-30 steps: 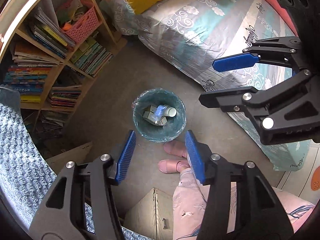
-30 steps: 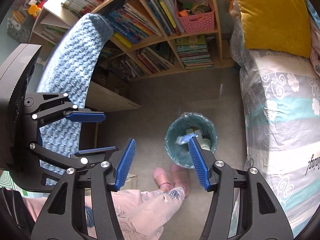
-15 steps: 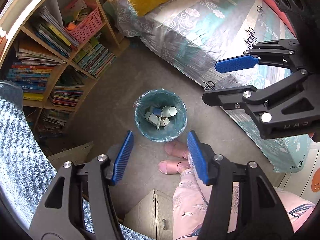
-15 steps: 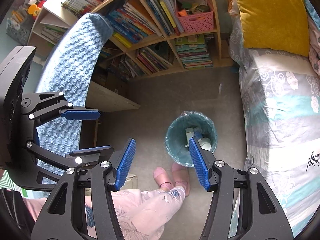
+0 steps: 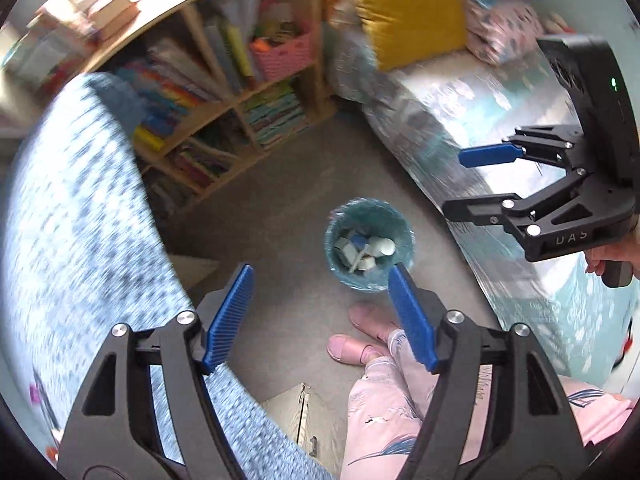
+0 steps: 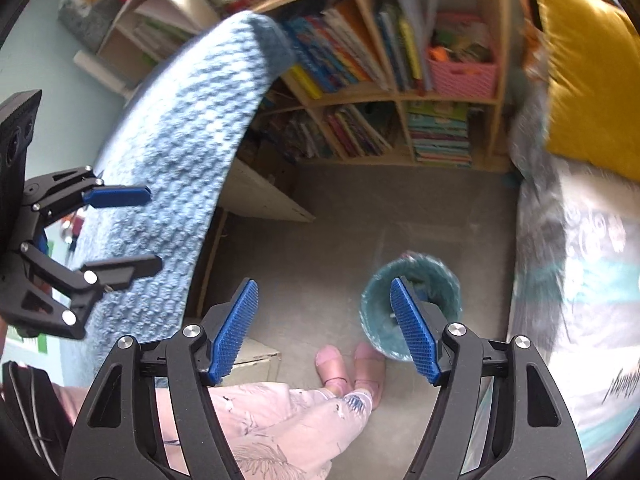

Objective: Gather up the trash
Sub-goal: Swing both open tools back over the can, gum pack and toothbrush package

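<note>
Both grippers, left (image 5: 320, 316) and right (image 6: 322, 330), gaping wide, gripping nothing. Trash sitting in teal bin (image 5: 369, 280) on floor btwn bed (image 5: 460, 128) and blue-blanket surface (image 5: 72, 220); pink slippers (image 5: 360, 340) touching bin, bookshelf (image 6: 400, 100) behind.

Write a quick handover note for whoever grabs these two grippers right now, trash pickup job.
Left gripper: open, holding nothing, raised above the floor.
Right gripper: open, holding nothing, also raised.
Trash bin: teal-lined, on the floor between the bookshelf and the bed, just ahead of the pink slippers. It already holds several pieces of trash, including a white bottle and small boxes.
Done: those pieces are in the bin.
Left: no loose trash shows on the visible floor; the views are motion-blurred, so check the blue blanket and bed before finishing.
</note>
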